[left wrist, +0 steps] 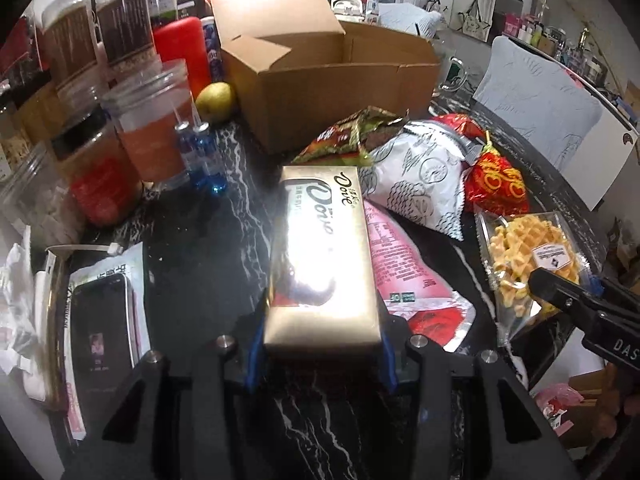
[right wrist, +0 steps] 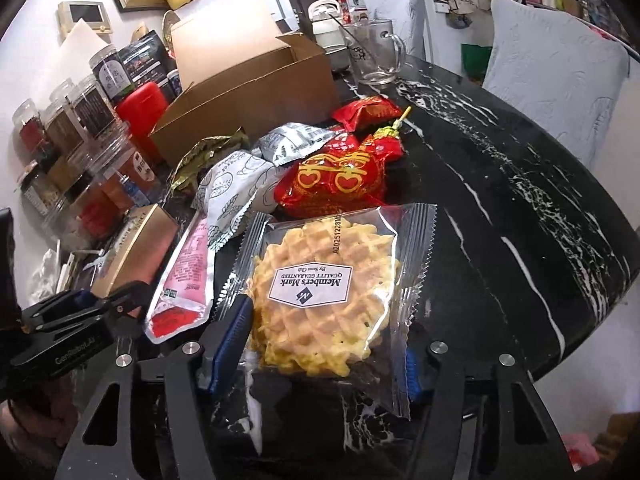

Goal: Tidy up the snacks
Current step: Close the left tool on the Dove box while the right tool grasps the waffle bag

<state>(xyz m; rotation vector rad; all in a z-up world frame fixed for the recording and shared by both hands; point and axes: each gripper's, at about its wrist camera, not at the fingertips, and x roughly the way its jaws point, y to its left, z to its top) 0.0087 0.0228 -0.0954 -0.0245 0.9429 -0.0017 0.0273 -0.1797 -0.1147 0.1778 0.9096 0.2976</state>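
Note:
My left gripper (left wrist: 320,344) is shut on a gold Dove chocolate box (left wrist: 322,256), held just over the black marble table (left wrist: 192,248). My right gripper (right wrist: 320,344) is shut on a clear packet with a yellow waffle (right wrist: 320,292); it also shows in the left wrist view (left wrist: 528,264). Behind them lies a pile of snacks: a pink pouch (right wrist: 184,276), a white patterned bag (left wrist: 416,176), a red candy bag (right wrist: 340,176) and a green-brown wrapper (left wrist: 352,132). An open cardboard box (left wrist: 332,80) stands beyond the pile.
Several plastic jars (left wrist: 152,120) and a red canister (left wrist: 184,52) crowd the left side, with a pear (left wrist: 216,100) and small blue bottles (left wrist: 200,156). A phone (left wrist: 104,320) lies at the left. A glass mug (right wrist: 372,52) stands far back. Padded chairs (right wrist: 552,76) edge the table.

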